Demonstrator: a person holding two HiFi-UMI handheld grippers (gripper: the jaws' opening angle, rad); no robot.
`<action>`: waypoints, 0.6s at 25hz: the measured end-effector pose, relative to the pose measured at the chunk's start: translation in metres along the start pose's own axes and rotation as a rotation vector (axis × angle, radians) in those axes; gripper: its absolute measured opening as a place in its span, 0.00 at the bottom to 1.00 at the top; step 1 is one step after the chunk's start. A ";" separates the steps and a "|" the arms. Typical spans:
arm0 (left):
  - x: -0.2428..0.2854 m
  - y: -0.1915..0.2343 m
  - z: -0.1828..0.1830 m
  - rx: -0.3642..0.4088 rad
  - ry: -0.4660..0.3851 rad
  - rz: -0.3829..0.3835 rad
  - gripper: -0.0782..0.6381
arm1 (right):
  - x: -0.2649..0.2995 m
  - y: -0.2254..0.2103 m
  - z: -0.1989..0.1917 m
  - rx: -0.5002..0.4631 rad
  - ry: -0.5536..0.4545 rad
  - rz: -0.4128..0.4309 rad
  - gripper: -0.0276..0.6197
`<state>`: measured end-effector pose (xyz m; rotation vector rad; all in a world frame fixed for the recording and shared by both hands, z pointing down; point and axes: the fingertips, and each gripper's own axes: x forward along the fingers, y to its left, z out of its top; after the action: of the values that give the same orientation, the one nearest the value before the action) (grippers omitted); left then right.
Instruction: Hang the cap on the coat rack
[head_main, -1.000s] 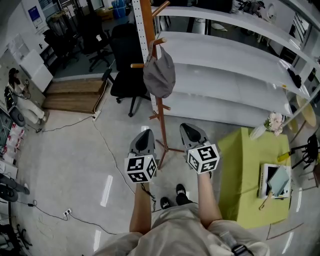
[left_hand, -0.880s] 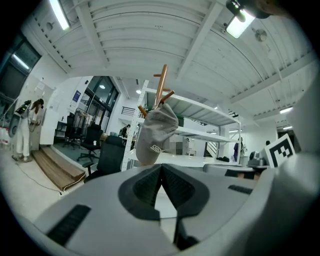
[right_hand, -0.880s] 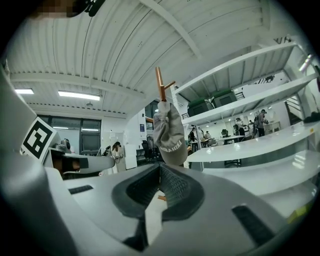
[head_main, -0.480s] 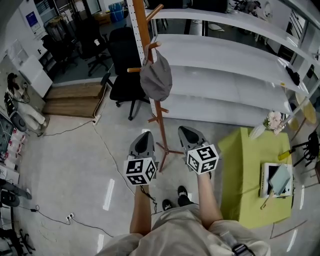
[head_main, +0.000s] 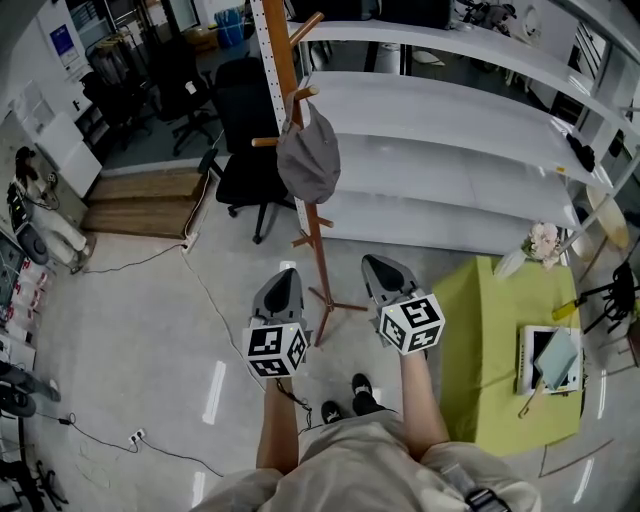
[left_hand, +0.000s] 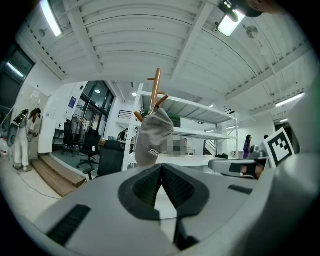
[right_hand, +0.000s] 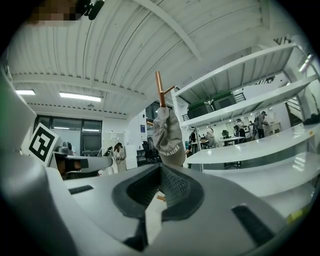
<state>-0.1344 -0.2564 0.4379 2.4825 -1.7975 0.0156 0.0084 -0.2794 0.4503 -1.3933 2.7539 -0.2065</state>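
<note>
A grey cap (head_main: 308, 157) hangs from a peg of the wooden coat rack (head_main: 300, 170). It also shows ahead of the jaws as the cap (left_hand: 153, 135) in the left gripper view and the cap (right_hand: 168, 135) in the right gripper view. My left gripper (head_main: 281, 288) is held low, in front of the rack's base, shut and empty. My right gripper (head_main: 386, 270) is beside it on the right, also shut with nothing in it. Both grippers are well below the cap and apart from it.
White shelving (head_main: 450, 120) runs behind the rack. A black office chair (head_main: 245, 140) stands left of the pole. A green table (head_main: 500, 350) with a tablet and tools is at the right. Cables (head_main: 200, 280) trail over the floor, and wooden steps (head_main: 140, 195) lie at the left.
Both grippers have lowered slightly and drawn back toward the person. The cap stays on its peg.
</note>
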 end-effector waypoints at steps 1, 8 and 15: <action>-0.001 0.002 0.001 0.006 -0.002 0.008 0.12 | -0.002 -0.003 0.002 -0.004 -0.002 -0.004 0.05; -0.008 0.021 0.003 0.011 -0.020 0.060 0.12 | -0.015 -0.026 0.010 -0.014 -0.014 -0.056 0.05; -0.007 0.015 0.003 0.012 -0.020 0.050 0.12 | -0.014 -0.022 0.011 -0.015 -0.014 -0.043 0.05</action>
<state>-0.1511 -0.2543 0.4357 2.4533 -1.8724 0.0050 0.0354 -0.2820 0.4420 -1.4530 2.7217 -0.1769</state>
